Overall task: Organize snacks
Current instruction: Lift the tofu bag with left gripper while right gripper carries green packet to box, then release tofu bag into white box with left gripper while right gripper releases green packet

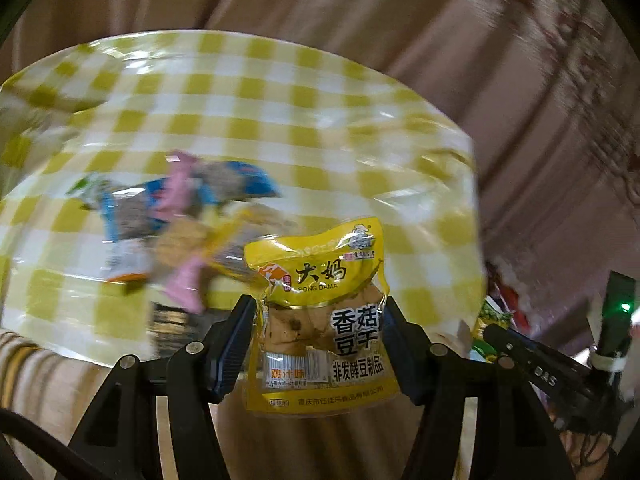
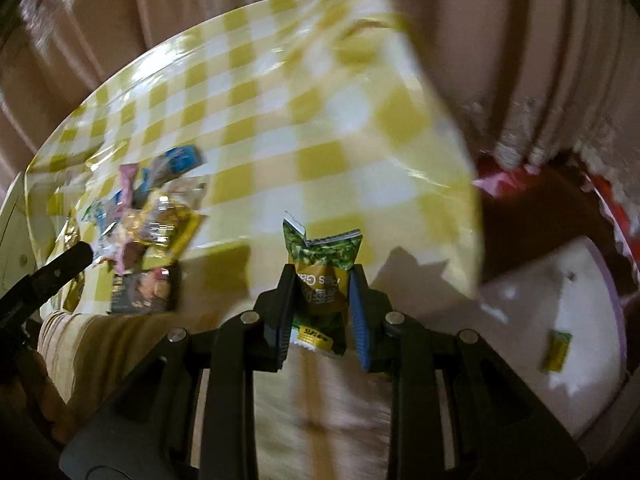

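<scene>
My left gripper (image 1: 318, 312) is shut on a yellow packet of dried tofu (image 1: 320, 276), held upright off the near right part of the table with the yellow checked cloth (image 1: 248, 92). My right gripper (image 2: 322, 284) is shut on a small green snack packet (image 2: 322, 256), held upright over the cloth's near edge. A blurred heap of loose snack packets (image 1: 176, 216) lies on the cloth to the left, seen also as a snack heap (image 2: 148, 216) in the right wrist view. The right gripper (image 1: 492, 330) with its green packet shows at the far right of the left wrist view.
Beige curtains (image 1: 360, 8) hang behind the table. To the right of the table, lower down, sits a white round container (image 2: 560, 320) with one small yellow-green packet (image 2: 556, 350) in it. Red fabric (image 2: 616, 208) lies beyond it. The left gripper's finger (image 2: 60, 268) pokes in at the left.
</scene>
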### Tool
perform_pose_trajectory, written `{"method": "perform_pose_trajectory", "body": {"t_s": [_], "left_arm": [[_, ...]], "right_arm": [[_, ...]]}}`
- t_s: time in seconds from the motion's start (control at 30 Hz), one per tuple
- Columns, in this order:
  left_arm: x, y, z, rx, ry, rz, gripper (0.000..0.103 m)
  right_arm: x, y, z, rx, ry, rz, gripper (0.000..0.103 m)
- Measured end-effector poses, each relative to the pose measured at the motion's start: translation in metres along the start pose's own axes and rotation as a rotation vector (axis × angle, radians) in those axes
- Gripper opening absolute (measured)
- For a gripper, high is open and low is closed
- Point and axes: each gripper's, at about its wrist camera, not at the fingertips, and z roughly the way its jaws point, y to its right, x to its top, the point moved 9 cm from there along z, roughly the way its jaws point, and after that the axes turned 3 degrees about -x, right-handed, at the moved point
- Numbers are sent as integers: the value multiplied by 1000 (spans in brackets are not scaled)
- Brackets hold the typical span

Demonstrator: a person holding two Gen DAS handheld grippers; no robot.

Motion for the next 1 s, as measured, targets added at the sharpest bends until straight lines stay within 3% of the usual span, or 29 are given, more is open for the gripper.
{"method": "perform_pose_trajectory", "body": {"t_s": [0.27, 0.5, 0.7, 1.0], "left_arm": [[-36, 109, 23, -152, -98, 153, 62], [-71, 189, 57, -259, -218, 273, 63], [-92, 218, 88, -286, -325, 316, 63], [-98, 220, 108, -298, -387, 278, 75]], "right_arm": [[-27, 117, -19, -145, -7, 144, 29], [-43, 175, -19, -218, -26, 208, 29], [-52, 198, -11, -227, -55, 231, 29], [-56, 202, 4, -224, -91, 239, 31]]}}
